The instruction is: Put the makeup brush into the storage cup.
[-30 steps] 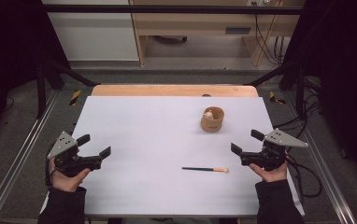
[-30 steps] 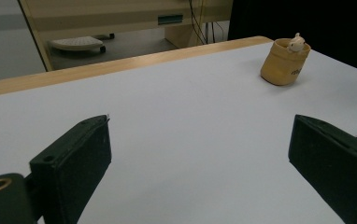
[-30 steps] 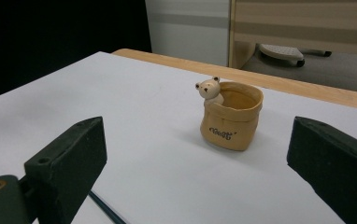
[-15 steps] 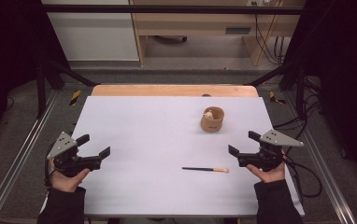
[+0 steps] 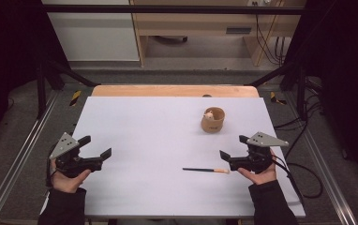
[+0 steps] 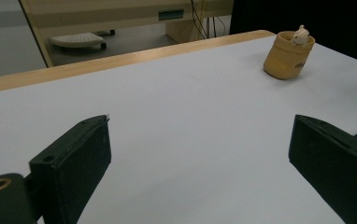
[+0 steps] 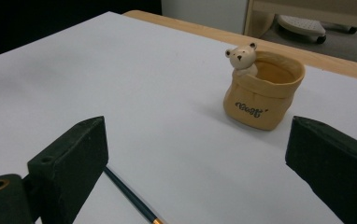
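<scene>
My right tool [image 5: 232,156] and left tool [image 5: 95,151] have matt black plastic-looking jaws. The tabletop [image 5: 158,136] is smooth, matt white with a bare wood edge. The bear pot [image 7: 262,88] looks like smooth glazed ceramic; the brush [image 5: 205,170] has a dark glossy handle.

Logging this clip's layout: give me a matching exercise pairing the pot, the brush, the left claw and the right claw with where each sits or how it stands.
Things:
1. pot
2. brush
3. left claw
4. right claw

Places or states:
A. open, near the table's left edge
B. lying flat on the white top, just left of a claw
C. upright on the far right part of the table, a small bear on its rim
D. open, close to the brush's pale end

Pairs: 1-C, 2-B, 3-A, 4-D
</scene>
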